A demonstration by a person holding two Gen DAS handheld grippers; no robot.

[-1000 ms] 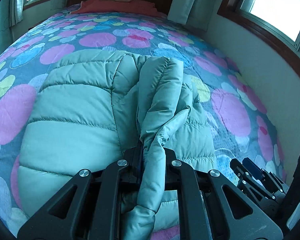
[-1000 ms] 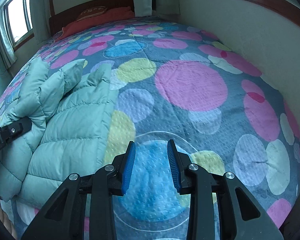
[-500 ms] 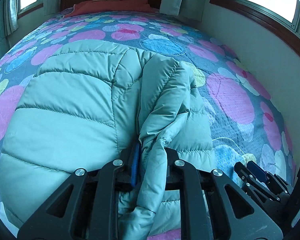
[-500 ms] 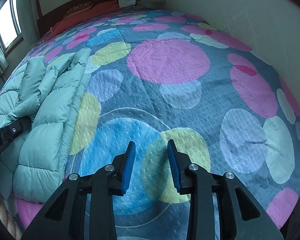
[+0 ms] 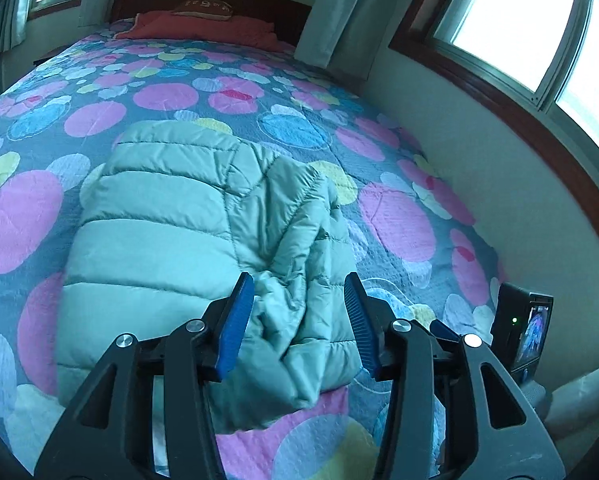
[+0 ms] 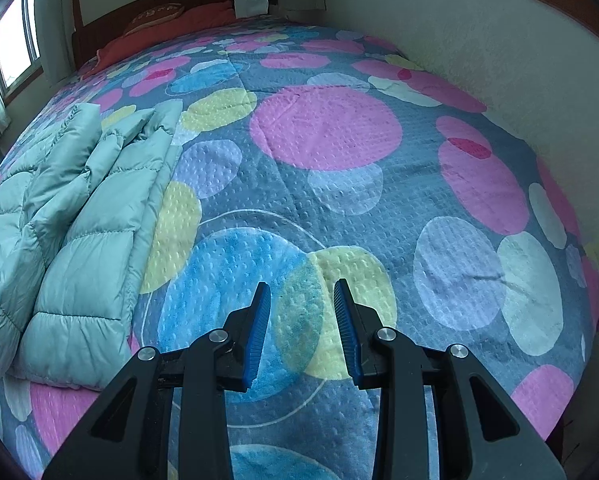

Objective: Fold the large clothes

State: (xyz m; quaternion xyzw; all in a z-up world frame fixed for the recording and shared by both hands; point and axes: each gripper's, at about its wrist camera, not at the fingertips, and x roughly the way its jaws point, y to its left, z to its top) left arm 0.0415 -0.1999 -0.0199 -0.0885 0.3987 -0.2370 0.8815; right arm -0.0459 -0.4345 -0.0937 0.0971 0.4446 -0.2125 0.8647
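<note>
Both my left claw (image 5: 299, 316) and right claw (image 6: 299, 324) are released. The jacket (image 5: 187, 240) lies on the bed (image 6: 379, 200). Next, grasp its near hem squarely with both claws.

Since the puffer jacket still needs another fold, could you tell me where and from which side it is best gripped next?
I would grip the puffer jacket at its near bottom hem, coming in low from the foot of the bed. That edge lies thick but free toward the open left gripper, while the sleeve already rests folded across the body, so lifting the hem toward the collar probably keeps it tucked in.
</note>
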